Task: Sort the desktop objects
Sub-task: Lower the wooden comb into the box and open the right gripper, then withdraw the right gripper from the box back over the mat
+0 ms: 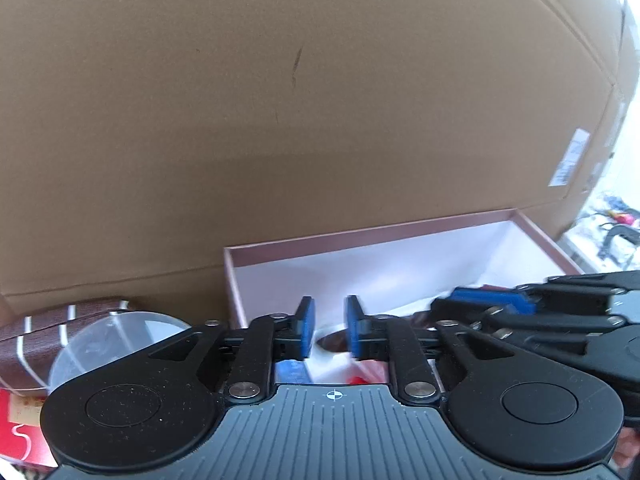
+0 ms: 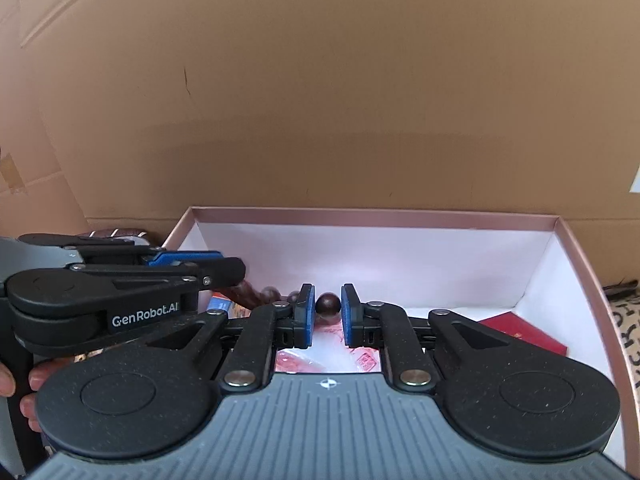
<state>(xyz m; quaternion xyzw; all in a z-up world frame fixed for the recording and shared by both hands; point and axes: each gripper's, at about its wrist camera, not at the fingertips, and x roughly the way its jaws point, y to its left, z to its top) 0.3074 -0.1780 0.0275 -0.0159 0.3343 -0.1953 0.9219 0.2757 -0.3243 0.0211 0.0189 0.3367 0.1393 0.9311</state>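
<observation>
A pink-rimmed box (image 2: 376,213) with a white inside stands against cardboard; it also shows in the left wrist view (image 1: 360,236). My right gripper (image 2: 328,306) is over the box, shut on a dark brown bead (image 2: 328,305) of a wooden bead string (image 2: 256,294) that trails left. My left gripper (image 1: 330,326) is over the box's left part, jaws slightly apart with nothing between them; it shows from the side in the right wrist view (image 2: 224,268). Red papers (image 2: 332,356) and a red booklet (image 2: 524,336) lie in the box.
A large cardboard box (image 1: 300,100) fills the background. Left of the pink box stand a brown striped case (image 1: 48,336), a clear round lid (image 1: 112,340) and a red packet (image 1: 20,428). Cluttered items (image 1: 612,224) lie at far right.
</observation>
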